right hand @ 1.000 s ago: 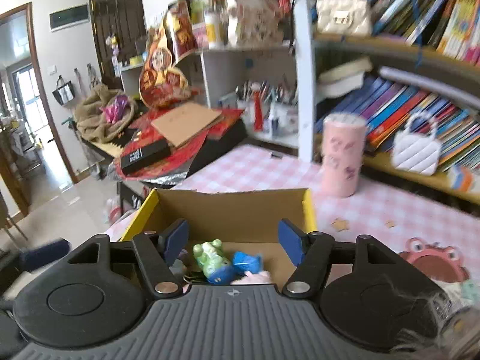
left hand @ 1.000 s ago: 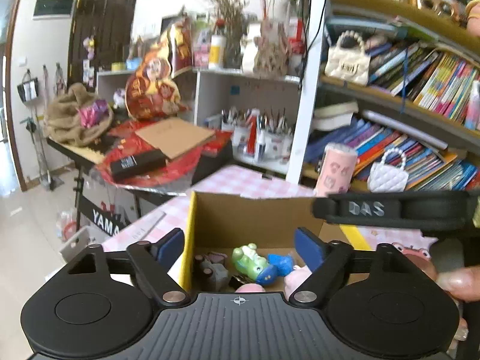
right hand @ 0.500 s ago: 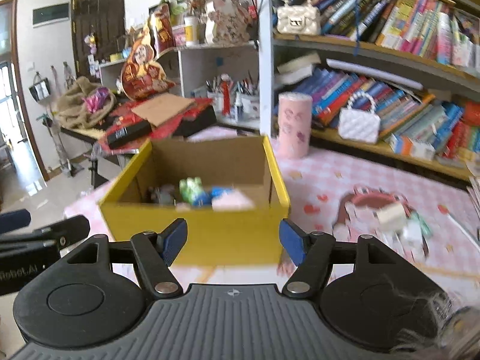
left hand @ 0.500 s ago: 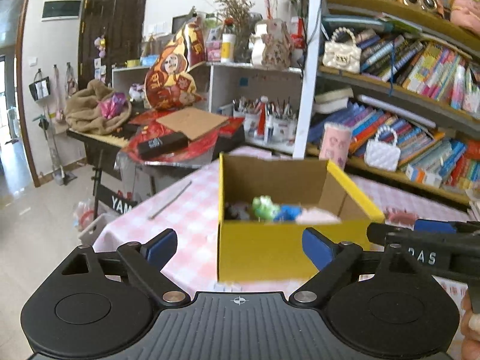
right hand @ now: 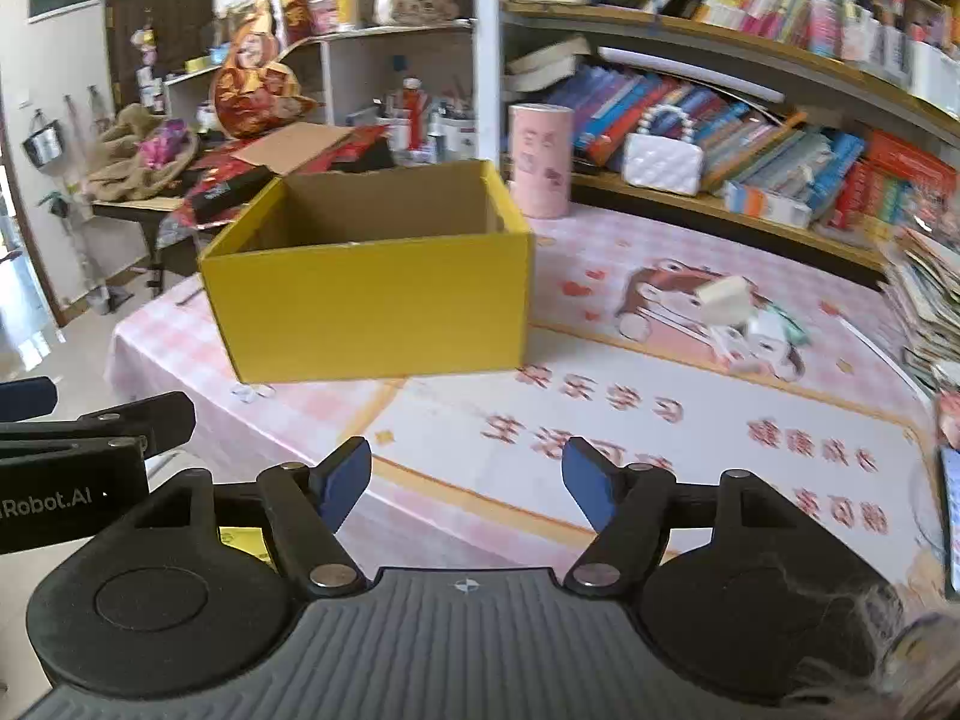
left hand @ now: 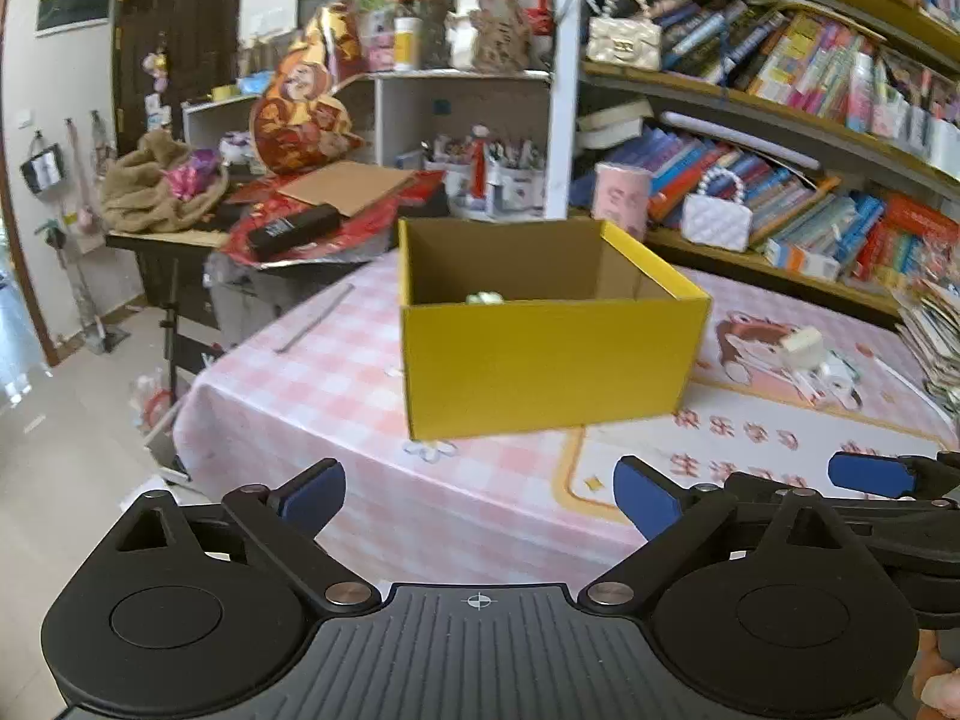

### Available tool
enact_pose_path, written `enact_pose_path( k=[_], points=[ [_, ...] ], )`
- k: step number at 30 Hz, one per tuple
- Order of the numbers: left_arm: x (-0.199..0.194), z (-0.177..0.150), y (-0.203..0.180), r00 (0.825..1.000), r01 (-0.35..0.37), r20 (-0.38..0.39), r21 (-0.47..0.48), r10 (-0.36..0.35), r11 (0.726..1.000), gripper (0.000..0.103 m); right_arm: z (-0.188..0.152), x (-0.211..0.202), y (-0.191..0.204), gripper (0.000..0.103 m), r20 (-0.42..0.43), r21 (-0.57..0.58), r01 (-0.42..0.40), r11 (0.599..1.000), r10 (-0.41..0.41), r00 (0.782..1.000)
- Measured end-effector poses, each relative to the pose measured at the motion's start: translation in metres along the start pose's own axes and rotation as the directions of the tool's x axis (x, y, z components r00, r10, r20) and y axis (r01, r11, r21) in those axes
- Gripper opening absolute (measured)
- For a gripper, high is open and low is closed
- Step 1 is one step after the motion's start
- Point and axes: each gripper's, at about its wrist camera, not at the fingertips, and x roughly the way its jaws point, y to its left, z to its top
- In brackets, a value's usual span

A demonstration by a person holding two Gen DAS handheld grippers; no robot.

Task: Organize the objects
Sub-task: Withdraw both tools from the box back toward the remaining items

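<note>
Yellow cardboard box [left hand: 555, 354] is sitting square on the pink checked surface [left hand: 336, 384]; left claw [left hand: 480, 495] and right claw [right hand: 468, 480] are both gaping empty, jaws just widening.

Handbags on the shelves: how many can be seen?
2. A cream handbag sits on the upper shelf beside the white post; a white quilted handbag with a bead handle stands on the lower shelf, right of the pink canister. Clutter may hide others.

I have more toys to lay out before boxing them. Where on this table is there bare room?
The widest free patch is the printed mat in front of the yellow box, toward the near edge. The checked cloth left of the box is also bare. It is crowded around the small white items right of the box and by the paper stack at the far right.
</note>
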Motion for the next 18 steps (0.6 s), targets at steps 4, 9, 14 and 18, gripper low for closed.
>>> enact_pose_path(
  k=[4, 9, 14, 18],
  points=[
    [0.002, -0.007, -0.012, 0.998, 0.059, -0.027, 0.024, -0.059, 0.998, 0.1, -0.014, -0.01, -0.014, 0.073, -0.015, 0.043, 0.072, 0.996, -0.072, 0.997],
    [0.005, -0.013, -0.032, 0.989, 0.143, -0.054, 0.074, -0.139, 0.987, 0.1, -0.028, -0.02, -0.037, 0.073, -0.039, 0.112, 0.163, 0.98, -0.16, 0.986],
    [0.007, -0.013, -0.054, 0.976, 0.215, -0.064, 0.128, -0.209, 0.968, 0.1, -0.035, -0.03, -0.056, 0.076, -0.057, 0.171, 0.239, 0.956, -0.233, 0.971],
    [0.01, -0.012, -0.068, 0.966, 0.257, -0.074, 0.154, -0.249, 0.954, 0.101, -0.038, -0.034, -0.069, 0.077, -0.077, 0.201, 0.289, 0.936, -0.279, 0.957]
  ],
)
